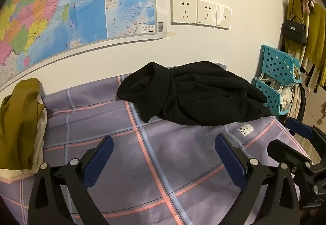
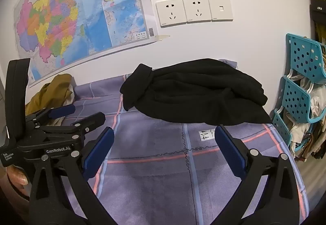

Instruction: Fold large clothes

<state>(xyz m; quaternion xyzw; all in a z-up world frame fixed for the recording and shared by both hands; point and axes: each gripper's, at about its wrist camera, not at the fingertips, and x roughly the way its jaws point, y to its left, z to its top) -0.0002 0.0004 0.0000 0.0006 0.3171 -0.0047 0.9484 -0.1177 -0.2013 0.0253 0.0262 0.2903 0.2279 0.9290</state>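
A crumpled black garment [image 1: 195, 92] lies in a heap at the far side of the purple checked sheet [image 1: 142, 163], near the wall; it also shows in the right wrist view [image 2: 195, 90]. My left gripper [image 1: 164, 139] is open and empty, held over the sheet short of the garment. My right gripper [image 2: 164, 133] is open and empty, just short of the garment's near edge. The left gripper also shows at the left of the right wrist view [image 2: 79, 115], and the right gripper at the right edge of the left wrist view [image 1: 285, 135].
A mustard and cream pile of clothes [image 1: 22, 123] lies at the sheet's left. A teal perforated rack [image 1: 279, 74] with bags stands to the right. A map [image 1: 71, 4] and wall sockets [image 1: 199, 12] are on the wall behind. Hung clothes and a black handbag [image 1: 294, 30] are far right.
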